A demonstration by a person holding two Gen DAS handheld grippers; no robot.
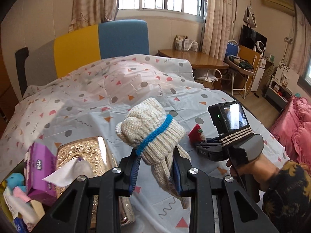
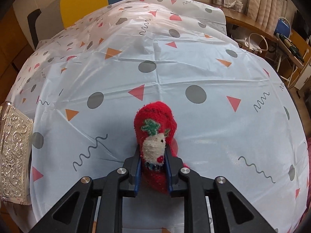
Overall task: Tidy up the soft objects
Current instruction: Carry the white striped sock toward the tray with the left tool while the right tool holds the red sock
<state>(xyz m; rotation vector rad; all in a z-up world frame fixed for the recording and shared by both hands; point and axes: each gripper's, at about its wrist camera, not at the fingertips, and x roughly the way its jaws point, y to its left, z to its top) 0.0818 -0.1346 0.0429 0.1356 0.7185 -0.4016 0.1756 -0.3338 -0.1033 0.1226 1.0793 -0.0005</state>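
My left gripper point(image 1: 155, 156) is shut on a cream knitted glove with a blue band point(image 1: 149, 130), held up above the patterned tablecloth point(image 1: 116, 89); part of the knit hangs down between the fingers. To its right, the right gripper point(image 1: 204, 147) shows, gripped by a person's hand point(image 1: 250, 167), with a red fluffy sock point(image 1: 196, 134) at its tip. In the right wrist view my right gripper point(image 2: 152, 155) is shut on that red sock with a green and white pattern point(image 2: 155, 120), just above the cloth point(image 2: 175, 68).
A gold embossed tissue box point(image 1: 85, 155), silvery in the right wrist view point(image 2: 13, 151), lies at the left with a tissue sticking out. Beside it sit a purple tissue box point(image 1: 38, 174) and a bin of soft items with a blue plush toy point(image 1: 15, 179). Desk, chairs and pink bedding stand at the right.
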